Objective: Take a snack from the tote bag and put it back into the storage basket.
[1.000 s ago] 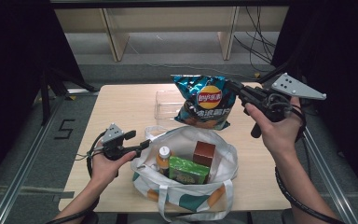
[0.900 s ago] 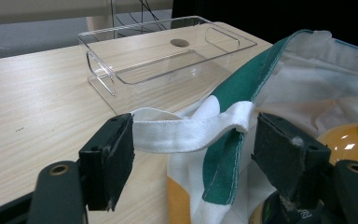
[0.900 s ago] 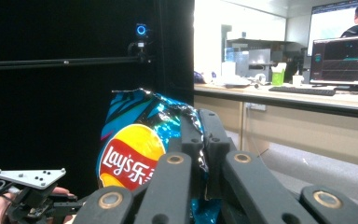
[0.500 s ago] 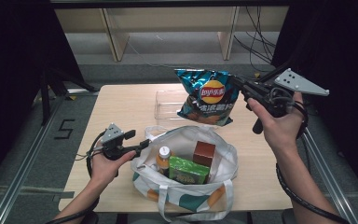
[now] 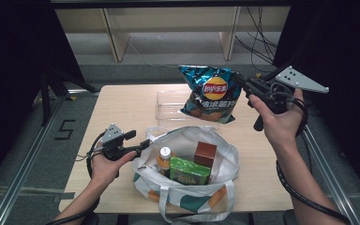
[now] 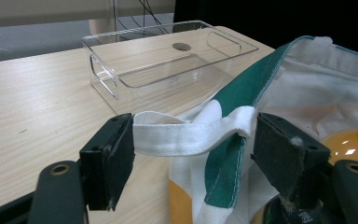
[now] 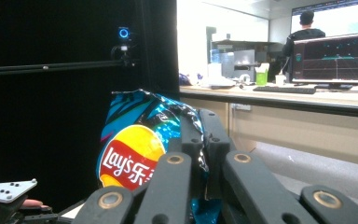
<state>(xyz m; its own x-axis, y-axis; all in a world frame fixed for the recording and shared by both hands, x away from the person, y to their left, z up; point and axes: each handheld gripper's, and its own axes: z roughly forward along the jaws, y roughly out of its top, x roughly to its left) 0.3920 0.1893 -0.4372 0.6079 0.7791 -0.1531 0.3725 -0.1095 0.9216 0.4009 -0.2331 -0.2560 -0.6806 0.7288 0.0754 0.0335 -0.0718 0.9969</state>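
A blue Lay's chips bag hangs in the air over the far side of the table, and my right gripper is shut on its right edge. The right gripper view has the bag pinched between the closed jaws of that gripper. A white and green tote bag stands open at the table's near edge. My left gripper is at its left rim. Its jaws stand wide apart, and the bag's white strap lies across the gap of this gripper.
Inside the tote are an orange-capped bottle, a green box and a brown box. A clear plastic tray sits on the wooden table behind the tote, also ahead of the left jaws as the tray.
My right gripper has carried the chips bag slightly up and to the right. The left gripper and the tote have stayed where they were.
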